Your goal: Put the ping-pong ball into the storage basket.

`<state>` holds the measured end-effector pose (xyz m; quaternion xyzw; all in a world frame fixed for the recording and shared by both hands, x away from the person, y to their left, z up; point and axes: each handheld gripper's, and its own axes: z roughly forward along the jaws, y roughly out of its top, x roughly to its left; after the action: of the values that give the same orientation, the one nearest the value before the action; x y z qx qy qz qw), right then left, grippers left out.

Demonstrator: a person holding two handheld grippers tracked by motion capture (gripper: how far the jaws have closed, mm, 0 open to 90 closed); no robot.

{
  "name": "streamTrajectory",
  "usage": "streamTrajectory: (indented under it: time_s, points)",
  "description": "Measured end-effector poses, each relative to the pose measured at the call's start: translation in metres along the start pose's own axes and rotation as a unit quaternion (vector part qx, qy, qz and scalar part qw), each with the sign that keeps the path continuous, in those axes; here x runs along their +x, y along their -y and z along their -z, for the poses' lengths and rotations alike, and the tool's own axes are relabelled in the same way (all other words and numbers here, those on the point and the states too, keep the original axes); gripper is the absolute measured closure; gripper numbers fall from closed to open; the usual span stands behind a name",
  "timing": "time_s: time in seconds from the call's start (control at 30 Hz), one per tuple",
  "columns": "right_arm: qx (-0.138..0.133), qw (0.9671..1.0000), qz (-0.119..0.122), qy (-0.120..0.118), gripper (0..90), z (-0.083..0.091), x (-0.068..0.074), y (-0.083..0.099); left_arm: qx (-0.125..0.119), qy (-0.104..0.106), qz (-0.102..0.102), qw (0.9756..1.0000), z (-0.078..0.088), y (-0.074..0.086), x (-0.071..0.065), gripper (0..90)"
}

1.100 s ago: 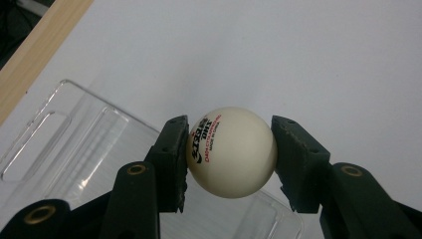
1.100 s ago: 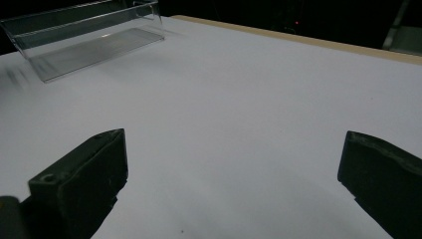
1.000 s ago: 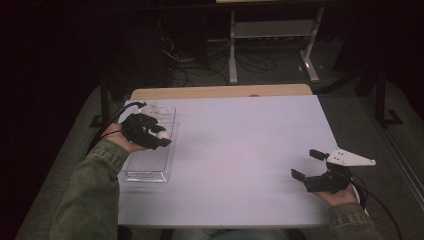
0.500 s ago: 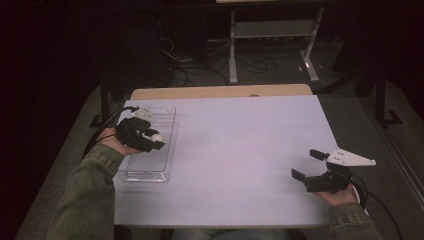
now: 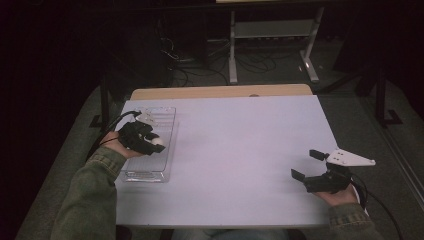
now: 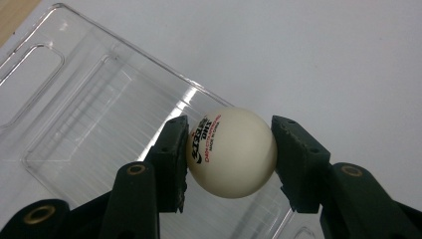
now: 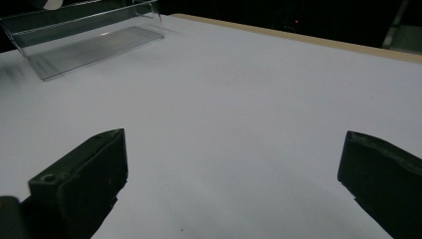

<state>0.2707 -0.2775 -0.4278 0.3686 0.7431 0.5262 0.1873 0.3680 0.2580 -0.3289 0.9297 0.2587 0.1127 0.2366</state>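
While the left gripper hangs over the clear tray at the table's left edge, its jaws pinch a white ping-pong ball squarely between them. The right gripper rests spread wide, well apart.

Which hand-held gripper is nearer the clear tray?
Left. The left hand-held gripper holds a ball over the tray; the right hand-held gripper is far across the table.
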Motion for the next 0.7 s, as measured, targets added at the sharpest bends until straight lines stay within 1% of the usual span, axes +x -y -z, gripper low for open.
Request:
streamTrajectory:
  time_s: [0.2,0.27,0.43,0.5,0.63,0.67,0.7]
  points:
    - [0.0,1.0,0.0,0.0,0.0,0.0,0.0,0.0,0.009,0.004,0.006,0.9999,-0.006,0.006,0.001,51.1]
    - [0.002,1.0,0.0,0.0,0.0,0.0,0.0,0.0,0.013,0.005,0.005,0.9999,-0.007,0.008,0.002,51.0]
    - [0.002,1.0,0.0,0.0,0.0,-0.001,-0.001,0.0,0.016,0.008,0.01,0.9998,-0.009,0.012,0.003,51.1]
    - [0.002,1.0,0.0,0.0,0.0,-0.001,-0.001,0.0,0.017,0.007,0.013,0.9998,-0.01,0.014,0.003,51.0]
    - [0.003,1.0,0.0,0.0,0.0,-0.001,0.0,0.0,0.018,0.003,0.013,0.9998,-0.012,0.015,0.003,50.4]
    - [0.003,1.0,0.0,0.0,0.0,-0.001,0.0,0.0,0.018,-0.002,0.015,0.9997,-0.012,0.015,0.004,48.1]
    - [0.003,1.0,0.0,0.0,0.0,-0.001,0.0,0.0,0.016,-0.006,0.018,0.9997,-0.012,0.015,0.004,43.9]
